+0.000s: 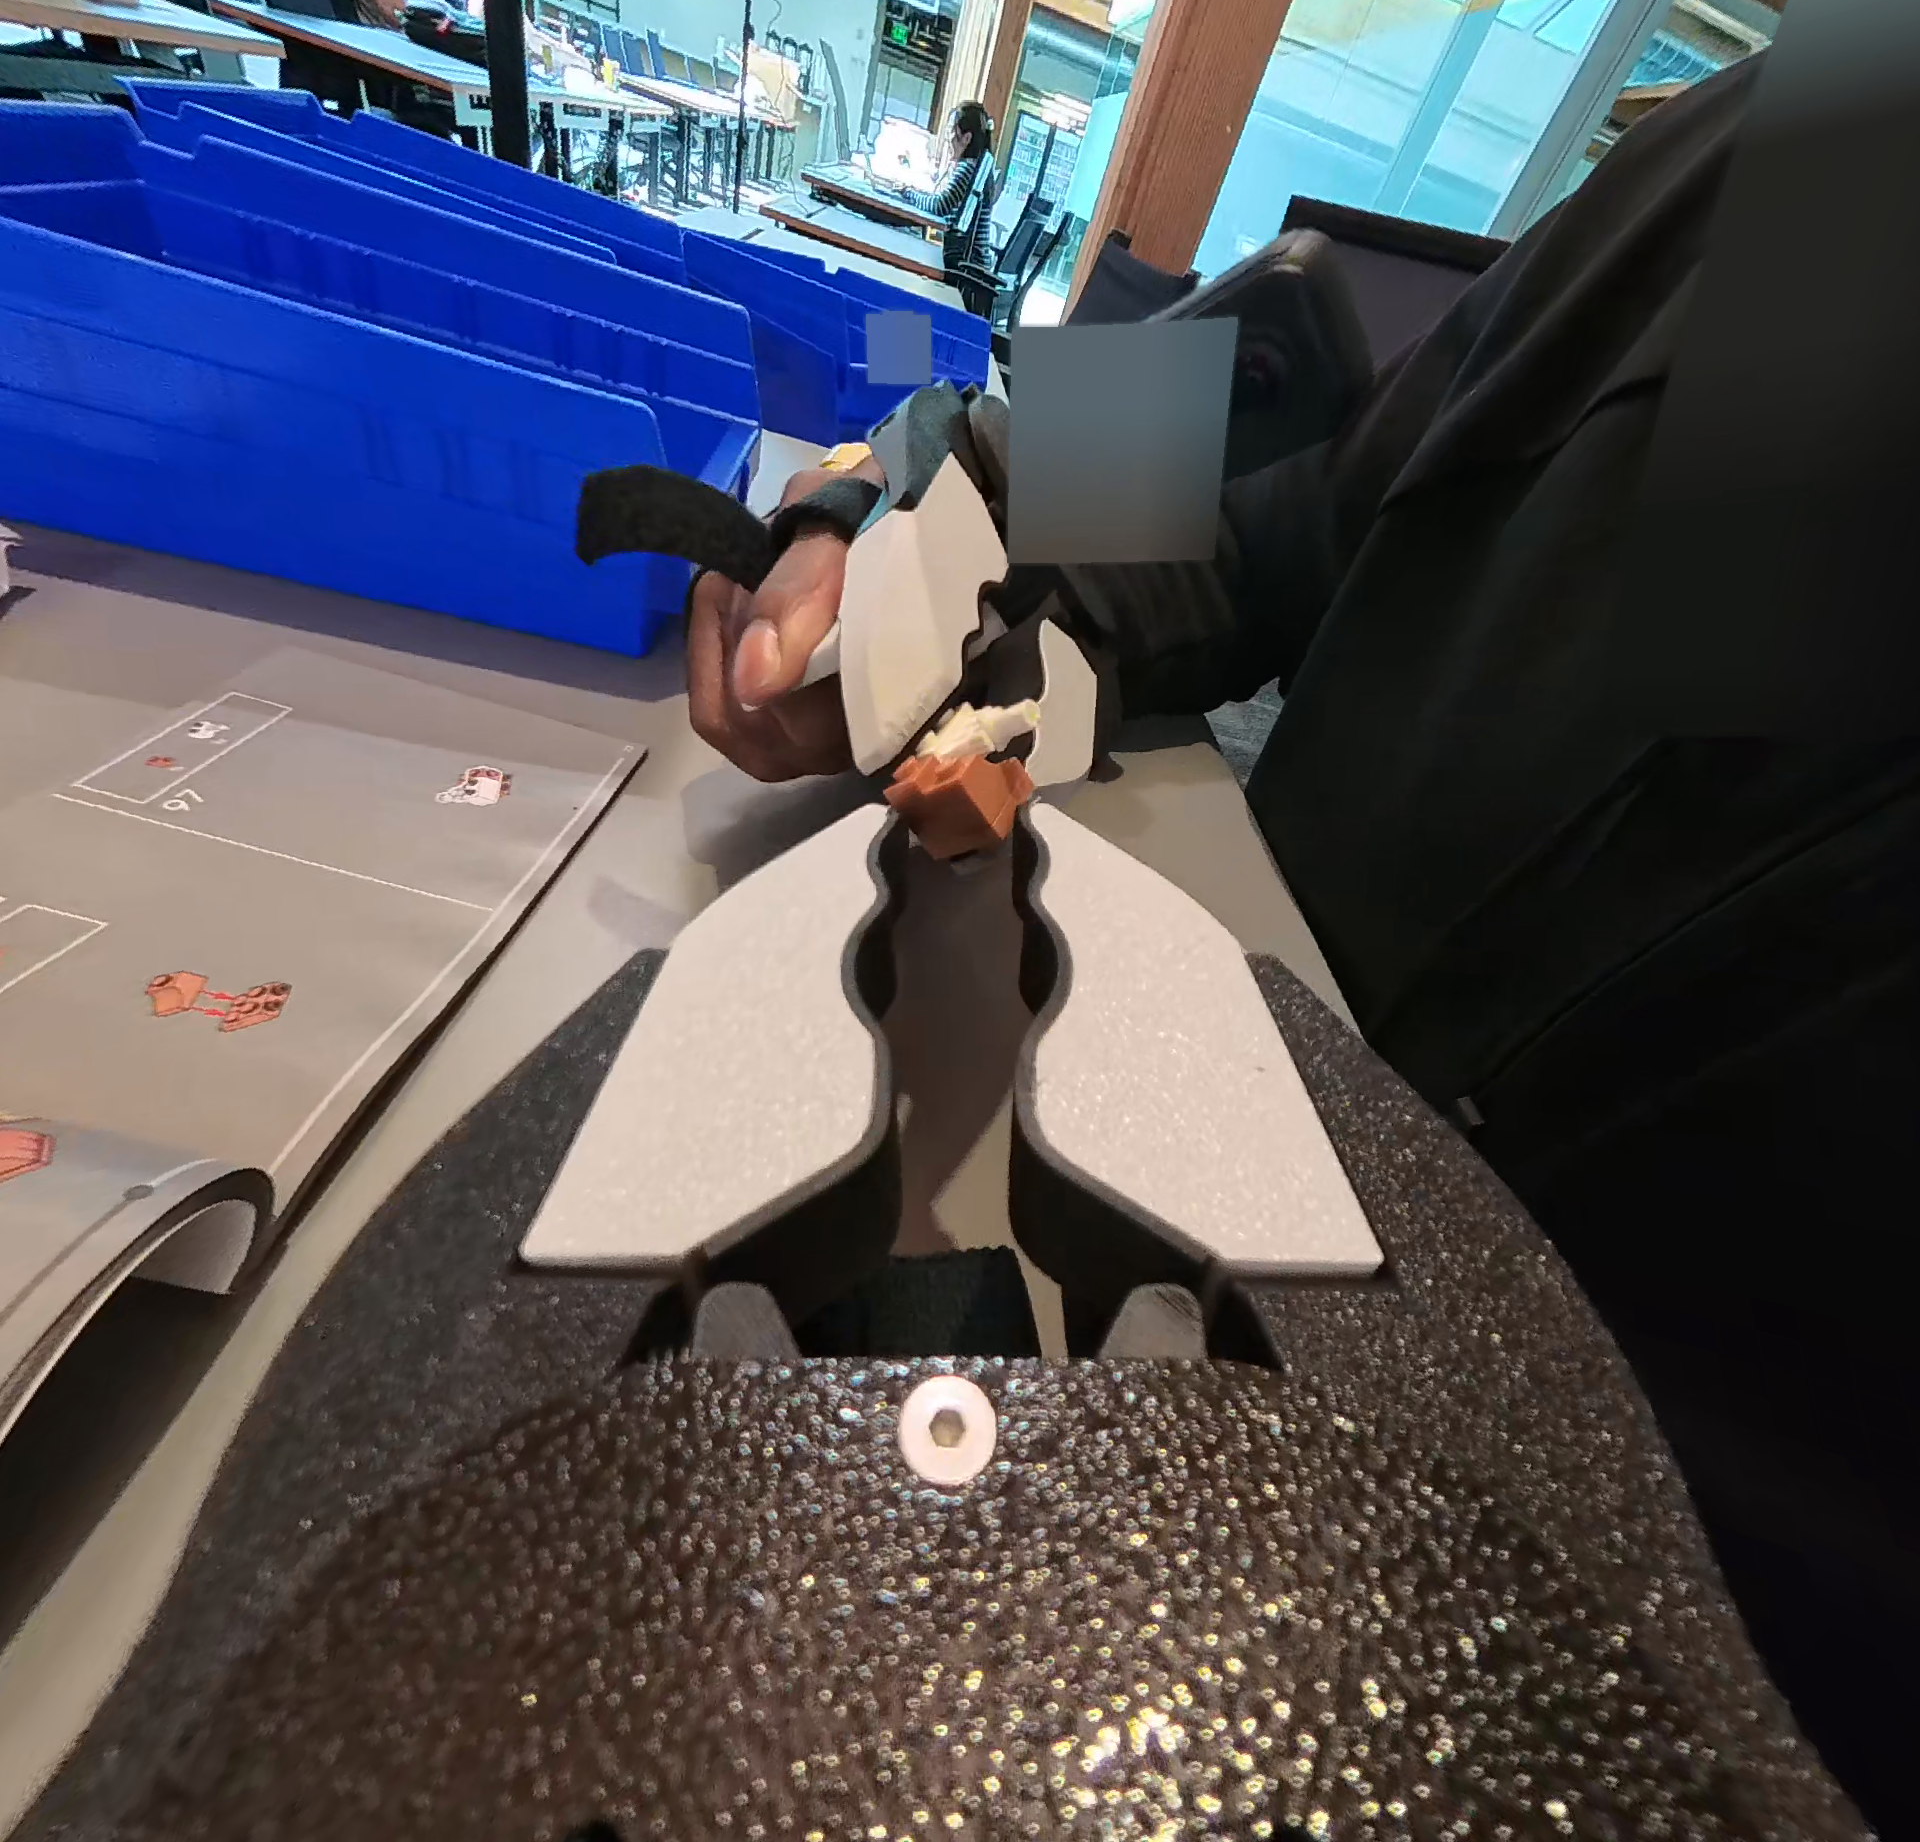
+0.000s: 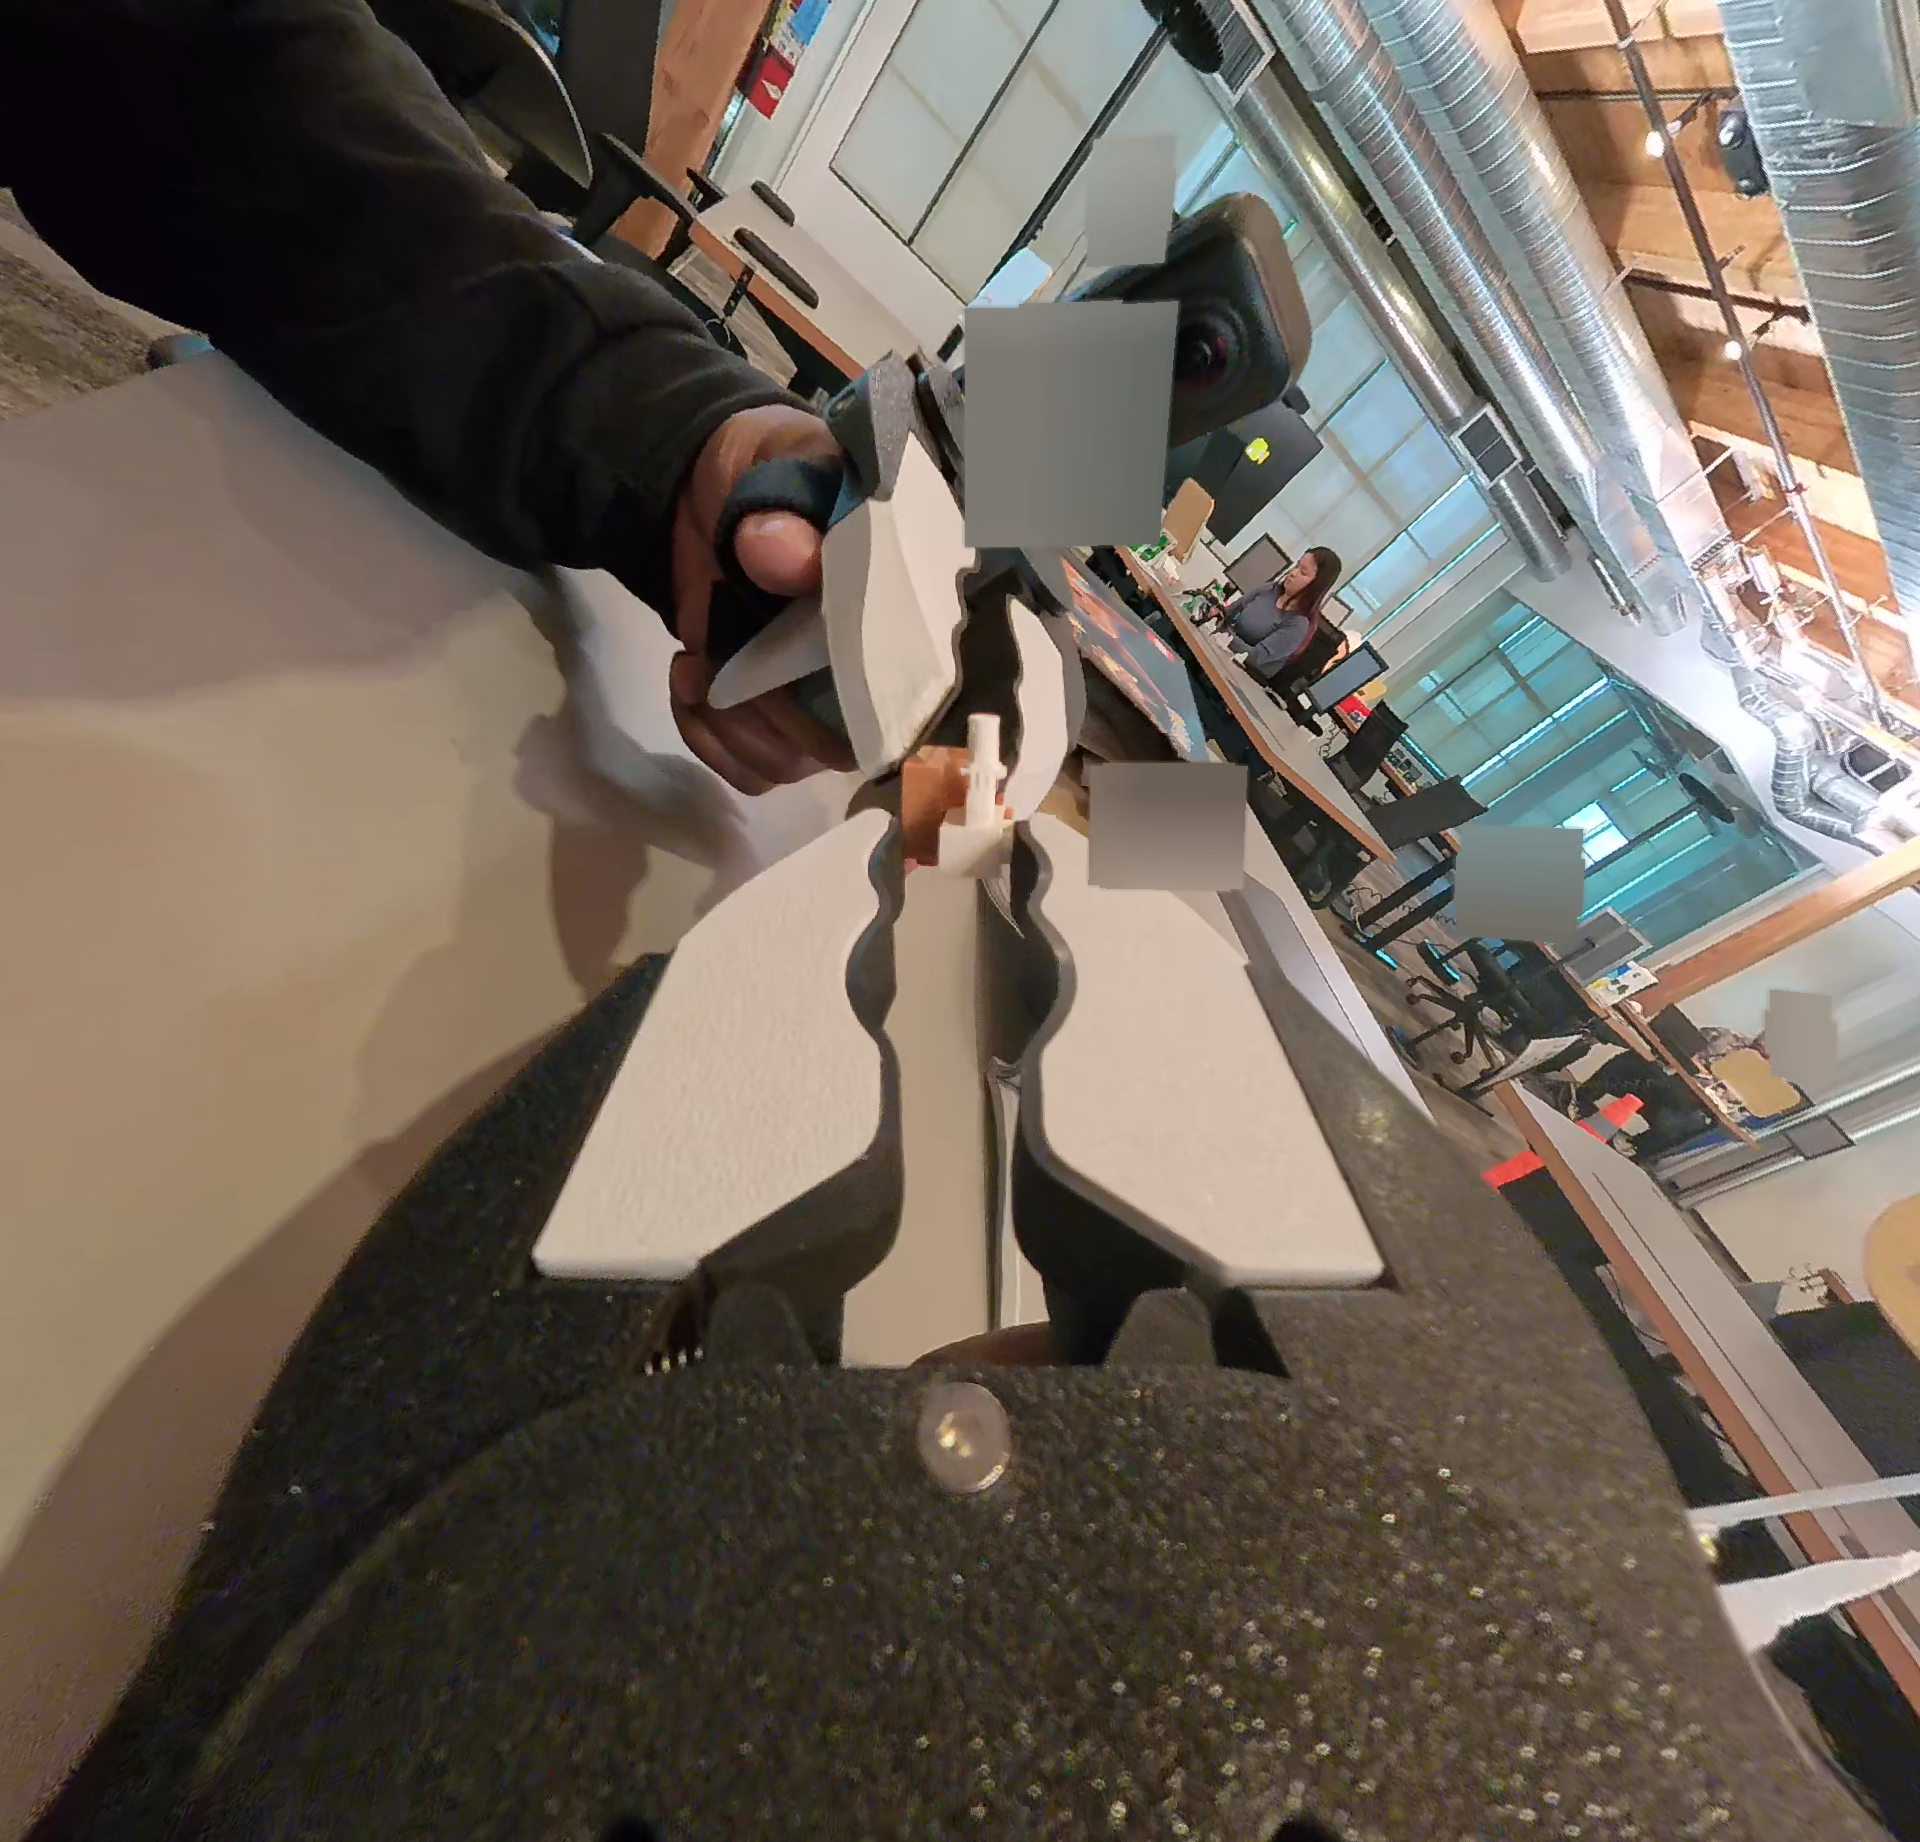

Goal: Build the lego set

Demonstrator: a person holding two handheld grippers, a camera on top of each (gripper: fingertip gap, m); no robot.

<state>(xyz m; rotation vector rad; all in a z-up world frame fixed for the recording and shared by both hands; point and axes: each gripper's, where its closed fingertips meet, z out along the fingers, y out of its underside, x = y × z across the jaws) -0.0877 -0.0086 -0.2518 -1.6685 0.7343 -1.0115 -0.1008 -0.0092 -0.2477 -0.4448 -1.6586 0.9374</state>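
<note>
Between both grippers, white pin piece upright, brown brick attached

The brown brick piece and white peg piece are showing as smooth, slightly glossy plastic. The fingers are looking matt and grainy, while the blue bins are gleaming like plastic and the booklet is lying as smooth paper.
</note>
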